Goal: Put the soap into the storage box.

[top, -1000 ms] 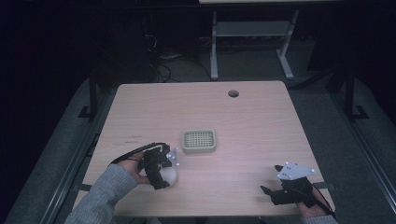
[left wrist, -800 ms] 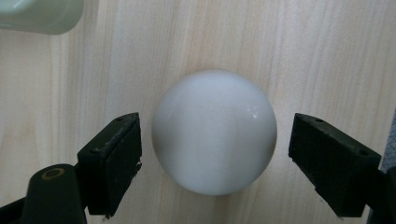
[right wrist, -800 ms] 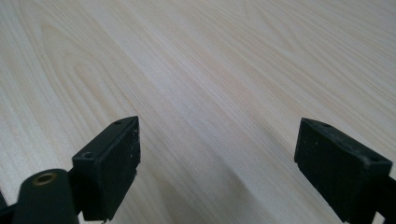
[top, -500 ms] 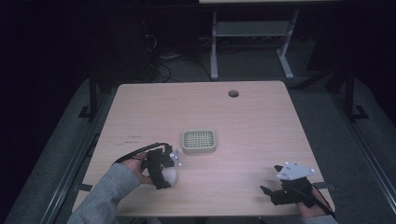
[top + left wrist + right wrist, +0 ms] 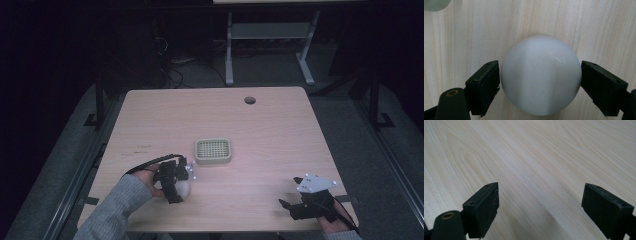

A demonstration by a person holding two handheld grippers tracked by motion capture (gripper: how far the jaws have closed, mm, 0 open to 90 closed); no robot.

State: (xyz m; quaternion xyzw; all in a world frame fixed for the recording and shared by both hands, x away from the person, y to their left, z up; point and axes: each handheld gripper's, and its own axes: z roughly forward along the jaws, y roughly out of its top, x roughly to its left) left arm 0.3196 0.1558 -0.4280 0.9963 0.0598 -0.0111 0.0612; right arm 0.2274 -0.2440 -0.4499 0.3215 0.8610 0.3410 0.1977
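The white ball (image 5: 541,75) lies on the wooden surface (image 5: 280,130) directly between the jaws of the left gripper (image 5: 540,82), with one jaw at each side of its widest part; the left jaw looks touching or almost touching and the right jaw seems just at the edge, so the jaws are spread around the ball and I cannot say they press it yet. The ball looks smooth and a little glossy, probably light and hard, so I think it can slip or roll away easily; the best hold is across the middle, at equal height on both sides, with gentle pressure. A small square basket (image 5: 213,150) with a grid pattern stands near, beyond the jaws; its inside seems empty, as far as I can see. The right gripper (image 5: 541,202) rests apart, its jaws released wide over bare wood
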